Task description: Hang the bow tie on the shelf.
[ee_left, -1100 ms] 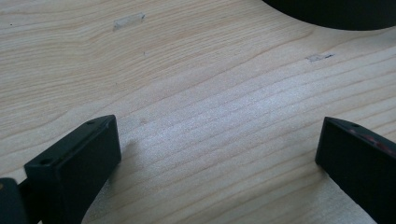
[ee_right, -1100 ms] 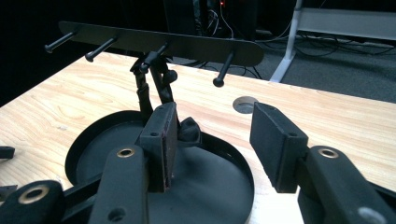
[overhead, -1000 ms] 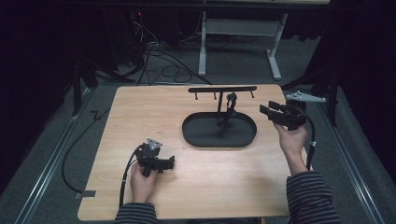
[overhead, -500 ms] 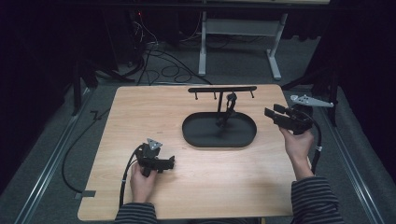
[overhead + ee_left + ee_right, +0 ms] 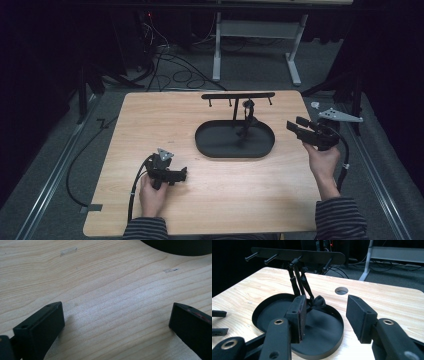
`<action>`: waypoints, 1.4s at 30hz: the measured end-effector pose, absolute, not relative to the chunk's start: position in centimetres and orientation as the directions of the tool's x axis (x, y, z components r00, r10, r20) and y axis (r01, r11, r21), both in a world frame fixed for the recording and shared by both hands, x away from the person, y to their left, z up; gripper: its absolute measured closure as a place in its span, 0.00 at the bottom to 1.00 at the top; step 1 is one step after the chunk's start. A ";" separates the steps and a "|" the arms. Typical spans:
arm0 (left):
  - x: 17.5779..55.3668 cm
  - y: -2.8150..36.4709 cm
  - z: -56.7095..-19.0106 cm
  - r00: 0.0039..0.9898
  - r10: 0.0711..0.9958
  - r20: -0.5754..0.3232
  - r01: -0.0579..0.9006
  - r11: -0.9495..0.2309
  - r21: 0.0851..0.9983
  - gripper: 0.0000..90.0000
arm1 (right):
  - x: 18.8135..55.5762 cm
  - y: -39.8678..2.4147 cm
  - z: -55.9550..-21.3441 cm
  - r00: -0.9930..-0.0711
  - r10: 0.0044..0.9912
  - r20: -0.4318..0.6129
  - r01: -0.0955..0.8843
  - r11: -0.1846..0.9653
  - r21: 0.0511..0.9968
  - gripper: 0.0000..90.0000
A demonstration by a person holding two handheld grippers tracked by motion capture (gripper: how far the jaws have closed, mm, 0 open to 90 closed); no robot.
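Note:
A black oval tray (image 5: 215,145) sits mid-table, with a post and a peg bar (image 5: 237,96) rising from it. A black strap-like item (image 5: 247,119) hangs from one peg, and its bunched end (image 5: 318,301) rests in the tray (image 5: 267,312). My right gripper (image 5: 295,123) hovers just right of the tray, pointing left at it. In the right gripper view its jaws (image 5: 328,312) stand open with nothing between them. My left gripper (image 5: 183,174) lies low on the wood near the front left. It is open (image 5: 116,315) over bare tabletop.
The wooden table (image 5: 150,125) has a round hole (image 5: 341,290) near its far right corner. Beyond the table, cables (image 5: 165,60) and a white desk frame (image 5: 250,30) stand on the dark floor. The tray's rim (image 5: 175,250) lies ahead of the left jaws.
My right hand has drifted to the right, away from the tray and toward the table's right edge, with its jaws still open. The left hand has stayed put.

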State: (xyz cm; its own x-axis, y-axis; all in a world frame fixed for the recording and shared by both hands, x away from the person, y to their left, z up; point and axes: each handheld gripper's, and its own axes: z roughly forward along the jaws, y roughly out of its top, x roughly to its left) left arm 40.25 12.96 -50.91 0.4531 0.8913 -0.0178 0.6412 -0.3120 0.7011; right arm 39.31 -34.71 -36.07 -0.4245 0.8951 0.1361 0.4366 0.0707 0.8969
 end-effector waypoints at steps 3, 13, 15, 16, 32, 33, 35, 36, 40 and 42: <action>40.2 13.0 -50.9 0.452 0.892 -0.018 0.641 -0.311 0.702 0.00 | 39.0 -34.9 -36.3 -0.424 0.895 0.139 0.439 0.068 0.896 0.58; 40.2 12.9 -50.9 0.451 0.892 -0.019 0.641 -0.309 0.702 0.00 | 37.9 -35.4 -36.6 -0.425 0.892 0.152 0.431 0.052 0.901 0.58; 40.2 12.9 -50.9 0.451 0.892 -0.019 0.641 -0.309 0.702 0.00 | 37.8 -35.5 -36.8 -0.425 0.892 0.155 0.436 0.051 0.899 0.58; 40.2 12.9 -50.9 0.452 0.892 -0.019 0.641 -0.310 0.702 0.00 | 37.6 -35.5 -36.9 -0.424 0.892 0.157 0.435 0.049 0.899 0.58; 40.2 12.9 -50.9 0.452 0.892 -0.018 0.641 -0.311 0.702 0.00 | 35.7 -36.0 -38.5 -0.426 0.888 0.175 0.435 0.031 0.900 0.57; 40.2 12.9 -50.9 0.452 0.892 -0.018 0.641 -0.310 0.702 0.00 | 35.6 -35.9 -38.6 -0.426 0.886 0.180 0.439 0.029 0.898 0.57; 40.2 12.9 -50.9 0.452 0.892 -0.018 0.641 -0.310 0.702 0.00 | 35.4 -35.9 -38.9 -0.427 0.886 0.179 0.439 0.030 0.898 0.56; 40.2 12.9 -50.9 0.452 0.892 -0.018 0.641 -0.311 0.702 0.00 | 35.3 -35.8 -38.9 -0.425 0.887 0.181 0.443 0.029 0.896 0.56; 40.2 12.9 -50.9 0.452 0.892 -0.018 0.641 -0.311 0.702 0.00 | 34.9 -35.6 -39.2 -0.430 0.884 0.185 0.441 0.027 0.897 0.56; 40.2 12.9 -50.9 0.452 0.892 -0.018 0.641 -0.311 0.702 0.00 | 34.7 -35.5 -39.4 -0.437 0.879 0.190 0.440 0.025 0.898 0.55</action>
